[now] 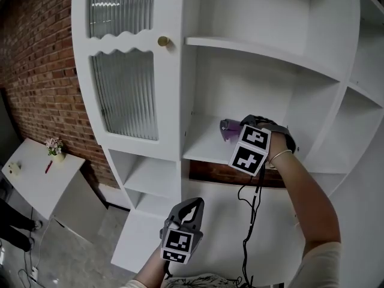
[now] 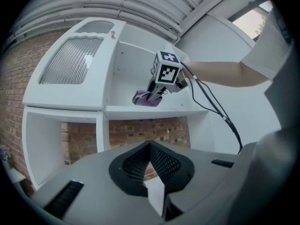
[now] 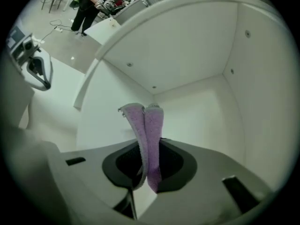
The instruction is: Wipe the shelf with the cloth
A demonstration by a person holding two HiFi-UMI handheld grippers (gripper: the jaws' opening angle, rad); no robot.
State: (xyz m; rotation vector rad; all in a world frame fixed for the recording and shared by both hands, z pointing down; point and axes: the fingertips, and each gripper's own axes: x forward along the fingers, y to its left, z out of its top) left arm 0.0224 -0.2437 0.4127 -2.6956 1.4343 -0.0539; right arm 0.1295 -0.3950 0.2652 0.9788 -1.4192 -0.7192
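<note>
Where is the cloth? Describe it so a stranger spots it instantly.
Start at the tall white cabinet, beside its ribbed-glass door. On the open middle shelf, the right tool pinches a folded purple cloth, the only coloured thing there.

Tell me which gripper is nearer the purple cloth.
Right. The right gripper is shut on the cloth, at the shelf; the left gripper hangs well below that shelf, shut, holding nothing.

Purple cloth folded, pressed on white shelf.
</note>
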